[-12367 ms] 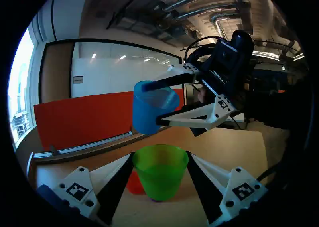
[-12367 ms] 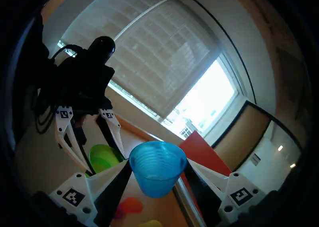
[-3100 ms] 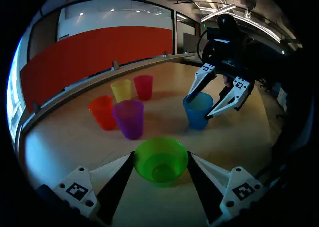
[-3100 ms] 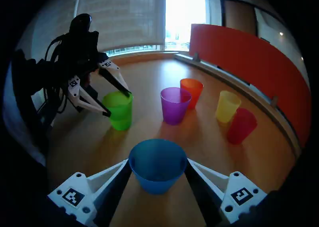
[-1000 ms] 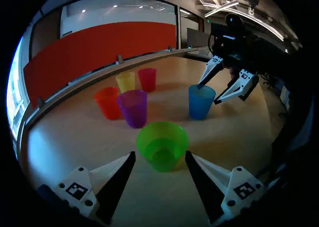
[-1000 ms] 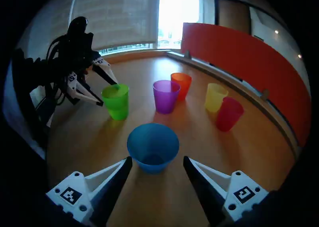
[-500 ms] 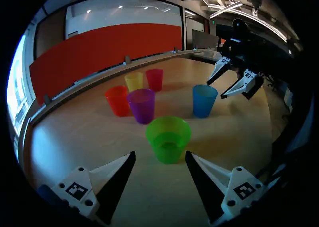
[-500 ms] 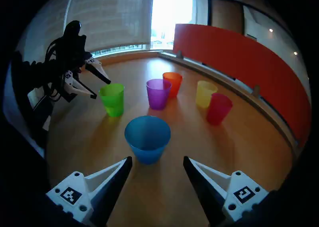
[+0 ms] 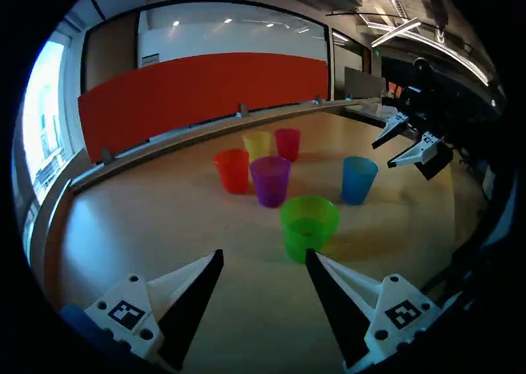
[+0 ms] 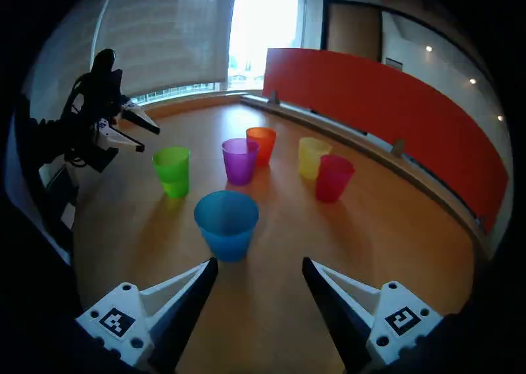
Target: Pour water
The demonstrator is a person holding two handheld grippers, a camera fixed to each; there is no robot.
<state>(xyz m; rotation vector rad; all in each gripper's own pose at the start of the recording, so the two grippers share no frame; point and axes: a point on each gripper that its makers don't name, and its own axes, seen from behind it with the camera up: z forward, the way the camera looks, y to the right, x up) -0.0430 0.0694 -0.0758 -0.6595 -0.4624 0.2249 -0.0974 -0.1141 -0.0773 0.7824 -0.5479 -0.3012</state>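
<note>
The green cup and the blue cup stood upright and near each other on the counter. Each had been let go a moment before and now sat clear of the fingers that had held it. The pouring looked finished. The green cup was darker low down, probably water; whether the blue was empty could not be told. The left hand-held gripper and right hand-held gripper had drawn back, jaws wide, holding nothing. A purple cup, orange cup, yellow cup and red cup clustered beyond.
</note>
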